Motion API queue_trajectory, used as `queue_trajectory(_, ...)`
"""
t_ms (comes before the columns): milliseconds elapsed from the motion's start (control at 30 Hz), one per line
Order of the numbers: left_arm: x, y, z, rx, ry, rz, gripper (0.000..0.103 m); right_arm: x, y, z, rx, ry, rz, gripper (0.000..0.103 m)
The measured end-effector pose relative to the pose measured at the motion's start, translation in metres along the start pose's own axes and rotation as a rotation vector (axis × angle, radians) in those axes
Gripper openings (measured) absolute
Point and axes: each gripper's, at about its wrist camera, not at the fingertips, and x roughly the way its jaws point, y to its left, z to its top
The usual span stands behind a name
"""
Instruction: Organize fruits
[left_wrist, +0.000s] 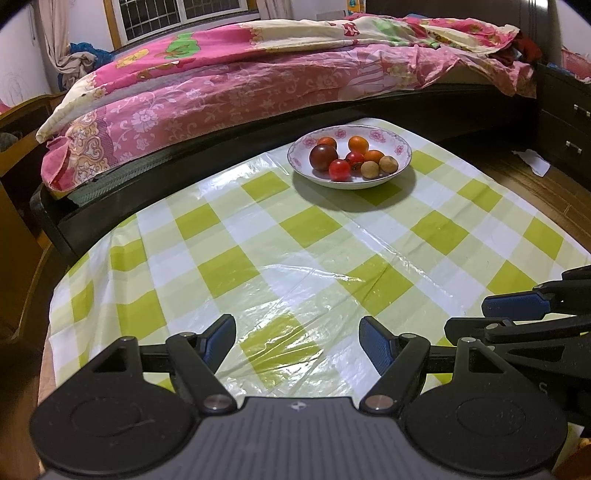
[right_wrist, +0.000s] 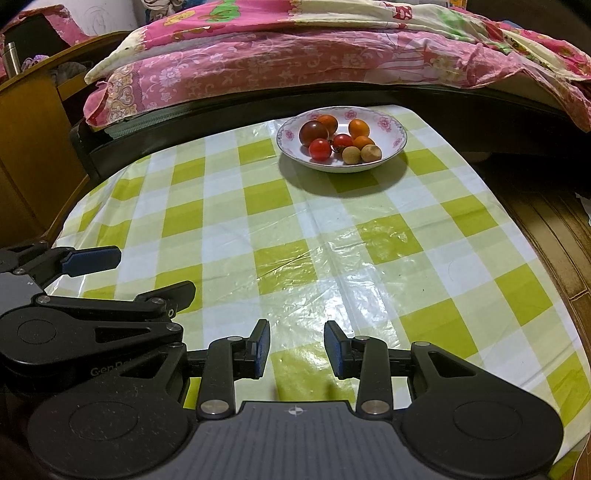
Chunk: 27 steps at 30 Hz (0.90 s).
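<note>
A white floral bowl (left_wrist: 400, 147) stands at the far side of the checked table and holds several small fruits: a dark plum (left_wrist: 323, 156), red cherry tomatoes (left_wrist: 340, 170), orange ones (left_wrist: 357, 144) and two tan longans (left_wrist: 388, 164). The same bowl (right_wrist: 395, 129) shows in the right wrist view. My left gripper (left_wrist: 297, 341) is open and empty over the near table. My right gripper (right_wrist: 296, 345) is open and empty, well short of the bowl. Each gripper shows at the edge of the other's view, the right gripper (left_wrist: 517, 314) in the left wrist view and the left gripper (right_wrist: 122, 271) in the right.
A green-and-white checked plastic tablecloth (left_wrist: 295, 240) covers the table. A bed with pink floral bedding (left_wrist: 240, 81) runs just behind the table. A dark drawer cabinet (left_wrist: 565, 122) stands at the right; a wooden cabinet (right_wrist: 29, 147) at the left.
</note>
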Motion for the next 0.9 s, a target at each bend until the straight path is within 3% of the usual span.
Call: queue_trajectory(900, -0.0017, -0.0011, 0.003, -0.005, 0.015, 0.029, 0.082, -0.0028, 0.0001, -0.0016, -0.001, -0.009, 0.007, 0.031)
